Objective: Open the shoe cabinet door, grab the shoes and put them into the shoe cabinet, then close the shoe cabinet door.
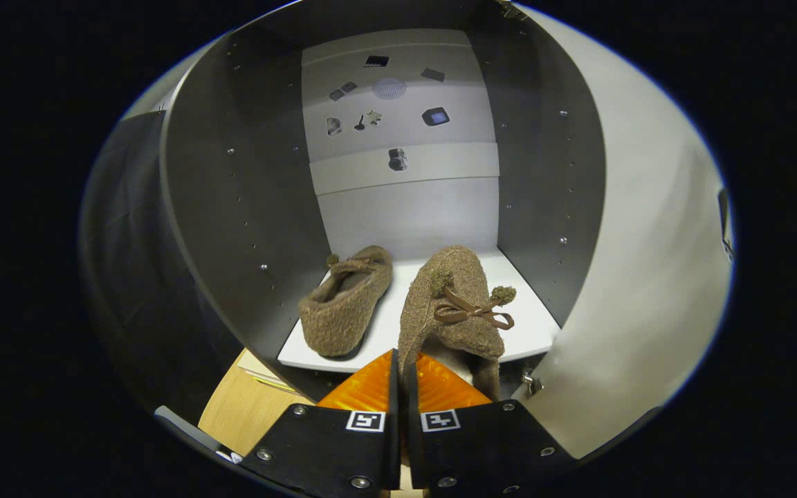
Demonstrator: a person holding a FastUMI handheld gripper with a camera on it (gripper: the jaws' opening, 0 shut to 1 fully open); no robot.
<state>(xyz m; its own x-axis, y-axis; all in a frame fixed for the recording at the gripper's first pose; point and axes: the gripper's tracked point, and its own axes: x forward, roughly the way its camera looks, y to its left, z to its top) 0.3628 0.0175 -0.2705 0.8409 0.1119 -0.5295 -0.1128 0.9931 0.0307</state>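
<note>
Two fuzzy brown slippers occupy the open grey cabinet's white shelf (398, 315): the left slipper (346, 301) resting free, the right slipper (450, 304) pinched at its heel by the gripper (402, 366).

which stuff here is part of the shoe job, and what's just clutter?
Job:
- shoe pinched between the gripper fingers
- second shoe, already on the shelf
- cabinet shelf
- open cabinet door

Lying about:
- small stickers on the cabinet back panel
- wooden surface below the cabinet
</note>
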